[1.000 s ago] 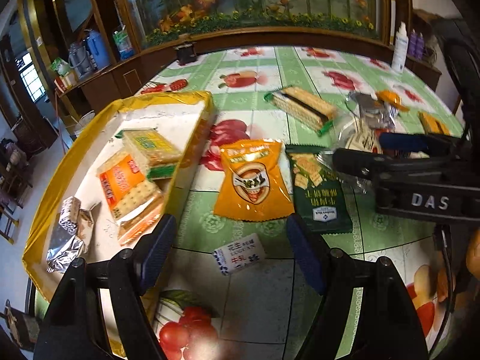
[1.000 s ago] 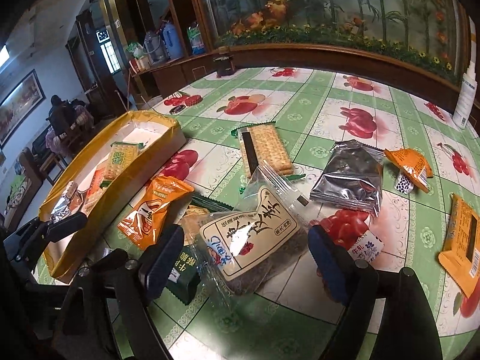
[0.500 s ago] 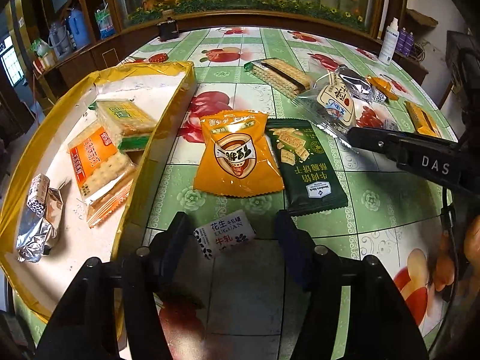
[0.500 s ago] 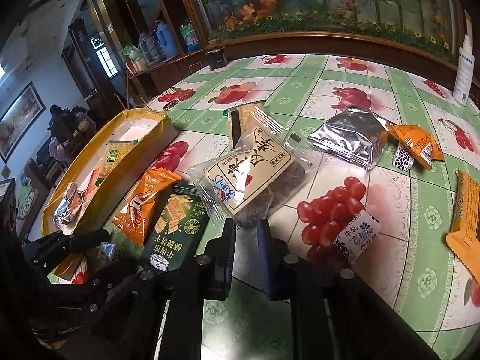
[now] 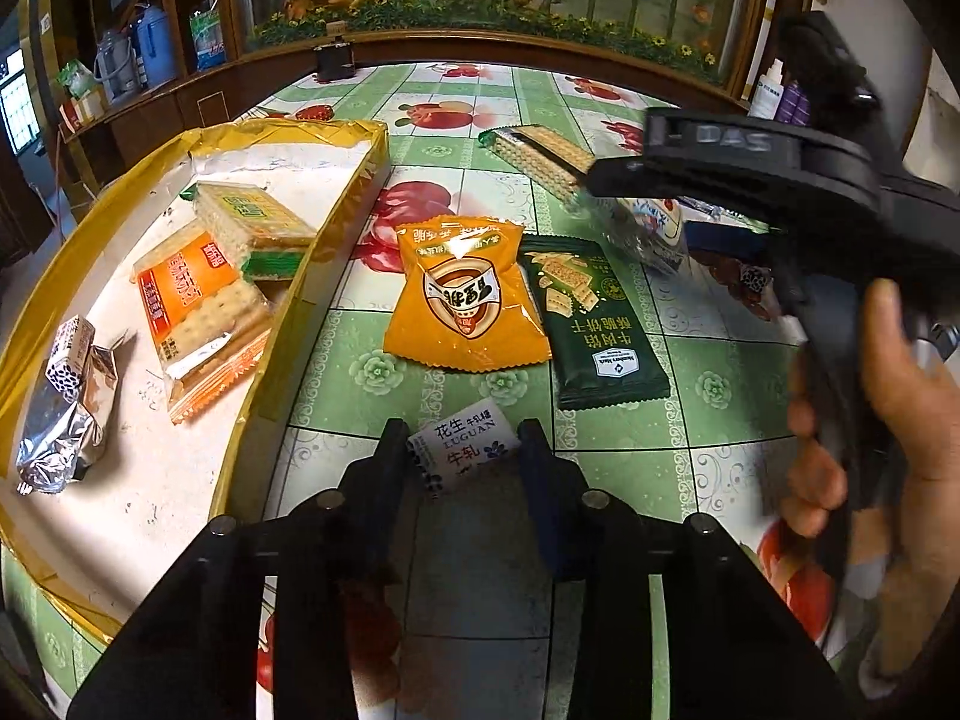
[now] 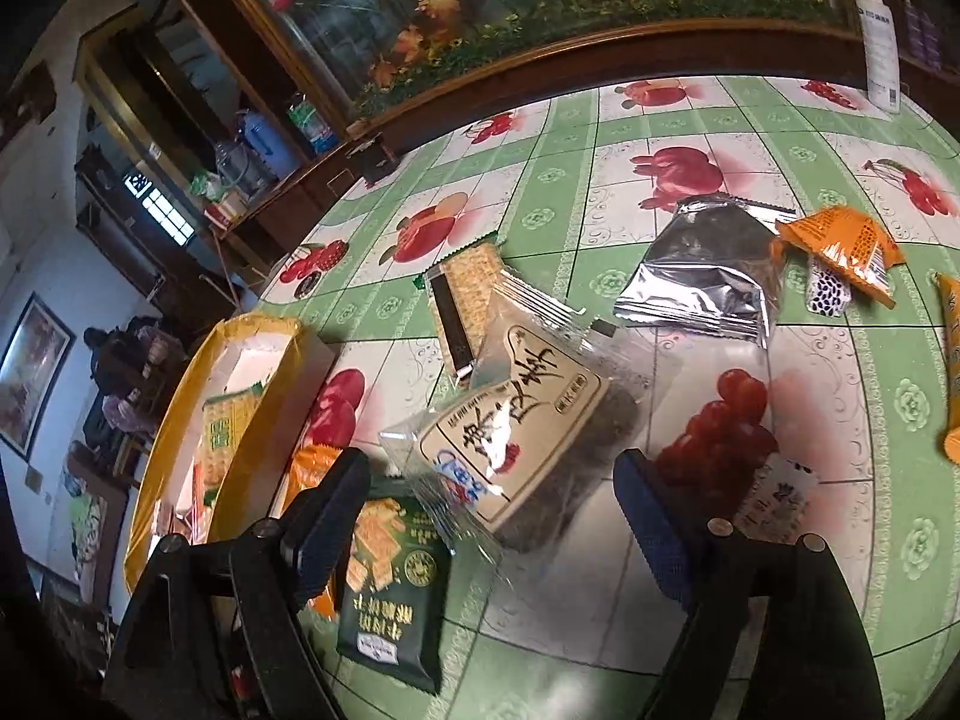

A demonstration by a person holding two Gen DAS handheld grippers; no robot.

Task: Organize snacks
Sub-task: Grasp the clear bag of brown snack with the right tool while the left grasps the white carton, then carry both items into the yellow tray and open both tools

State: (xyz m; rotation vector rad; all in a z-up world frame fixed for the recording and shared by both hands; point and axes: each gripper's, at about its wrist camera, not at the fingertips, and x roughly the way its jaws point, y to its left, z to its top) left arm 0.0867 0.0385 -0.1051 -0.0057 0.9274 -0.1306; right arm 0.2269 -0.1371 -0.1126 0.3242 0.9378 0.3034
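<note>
Green fruit-patterned desk [image 5: 372,354] | left hand-held gripper [image 5: 462,456] closing around small white candy packet [image 5: 459,450], just beside yellow tray [image 5: 336,222] | right hand-held gripper [image 6: 492,498] opening, clear snack bag [image 6: 516,420] lying between its jaws

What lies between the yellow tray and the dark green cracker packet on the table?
In the left wrist view, the orange snack packet lies between the yellow tray and the dark green cracker packet.

Both grippers are black plastic – left gripper [image 5: 463,456] with round rivets at its finger bases, right gripper [image 6: 492,516] with dark-blue textured pads, "DAS" embossed on its body
</note>
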